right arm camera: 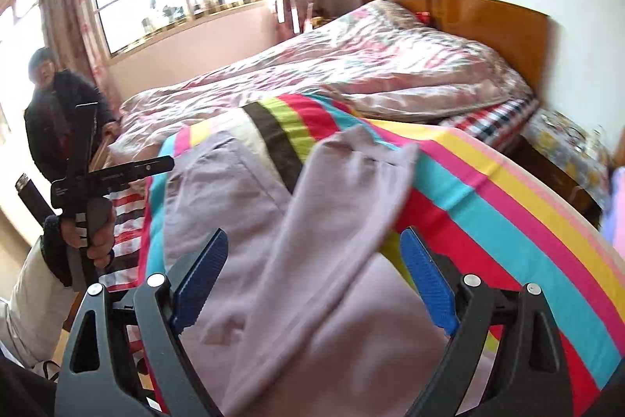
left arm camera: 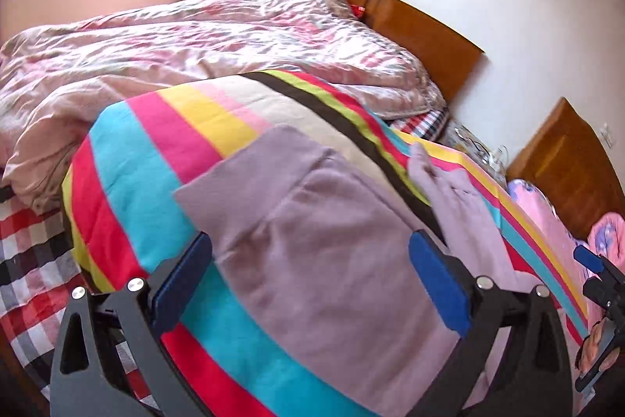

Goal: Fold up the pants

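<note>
The left gripper (left arm camera: 312,260) stands wide open, and its two blue pads (left arm camera: 437,284) are far apart. Between and beyond them lie the pants (left arm camera: 324,245), of a pale purple-grey cloth, but the pads do not press on them. The pants lie on a striped blanket (left arm camera: 156,151) with bands of blue, pink, yellow, red and black. One leg of the pants (left arm camera: 449,190) reaches away to the right. Behind the blanket there is a crumpled pink quilt (left arm camera: 195,49), and under it a checked sheet (left arm camera: 27,260) shows at the left. A wooden headboard (left arm camera: 422,30) stands against the white wall. At the right edge a part of the right gripper (left arm camera: 597,272) comes into view.
</note>
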`<state>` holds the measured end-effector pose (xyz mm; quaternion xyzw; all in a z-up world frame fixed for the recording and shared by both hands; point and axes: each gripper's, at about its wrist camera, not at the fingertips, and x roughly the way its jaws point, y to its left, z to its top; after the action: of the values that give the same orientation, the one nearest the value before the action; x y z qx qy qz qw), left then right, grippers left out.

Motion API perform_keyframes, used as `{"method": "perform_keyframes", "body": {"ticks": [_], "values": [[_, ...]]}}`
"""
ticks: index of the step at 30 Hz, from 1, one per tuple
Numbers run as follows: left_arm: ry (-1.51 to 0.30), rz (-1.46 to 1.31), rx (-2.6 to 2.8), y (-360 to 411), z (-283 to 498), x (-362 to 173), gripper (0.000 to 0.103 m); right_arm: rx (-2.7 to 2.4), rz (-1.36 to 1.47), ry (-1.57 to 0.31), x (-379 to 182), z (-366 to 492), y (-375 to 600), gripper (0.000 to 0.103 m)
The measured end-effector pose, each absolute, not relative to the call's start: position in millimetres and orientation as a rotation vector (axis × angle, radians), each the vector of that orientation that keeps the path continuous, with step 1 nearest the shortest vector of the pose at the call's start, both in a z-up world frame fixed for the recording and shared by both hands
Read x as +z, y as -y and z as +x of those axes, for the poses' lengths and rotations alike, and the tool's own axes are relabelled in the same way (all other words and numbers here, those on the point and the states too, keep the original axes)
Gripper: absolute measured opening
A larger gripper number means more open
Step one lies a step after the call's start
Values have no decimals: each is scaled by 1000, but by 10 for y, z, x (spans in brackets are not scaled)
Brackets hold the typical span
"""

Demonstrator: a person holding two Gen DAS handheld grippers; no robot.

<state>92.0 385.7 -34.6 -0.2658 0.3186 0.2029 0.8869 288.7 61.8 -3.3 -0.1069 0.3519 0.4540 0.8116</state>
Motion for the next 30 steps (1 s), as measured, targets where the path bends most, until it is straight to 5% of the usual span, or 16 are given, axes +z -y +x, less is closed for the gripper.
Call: {"method": "perform_keyframes", "body": {"ticks": [8, 17, 18, 19, 20, 21, 24, 30], "values": [[-698, -586, 477, -4511, 832, -436, 85, 1251, -376, -931, -427, 3551, -2894, 65], [-799, -486, 448, -4418, 1241, -739, 78, 1322, -430, -1031, -882, 3691, -3332, 54], [-798, -471, 457, -4396, 1228, -743, 75, 1327, -438, -1026, -908, 3677, -3330, 45], [-792, -466, 467, -4420, 1206, -749, 57, 1340, -431, -1023, -906, 3655, -3311, 28], [-779, -470, 460, -4433, 1174, -733, 26, 1347, -419, -1016, -893, 3640, -3298, 24], [-769, -479, 443, -4443, 1138, -700, 13, 1326, -426, -984, -845, 3606, -3261, 12], [-702, -446, 433, -4398, 1058, -489, 5, 1309, -401, -893, -643, 3501, -3148, 11], [-653, -400, 473, -4320, 1034, -242, 5, 1247, -400, -834, -525, 3477, -3176, 11]]}}
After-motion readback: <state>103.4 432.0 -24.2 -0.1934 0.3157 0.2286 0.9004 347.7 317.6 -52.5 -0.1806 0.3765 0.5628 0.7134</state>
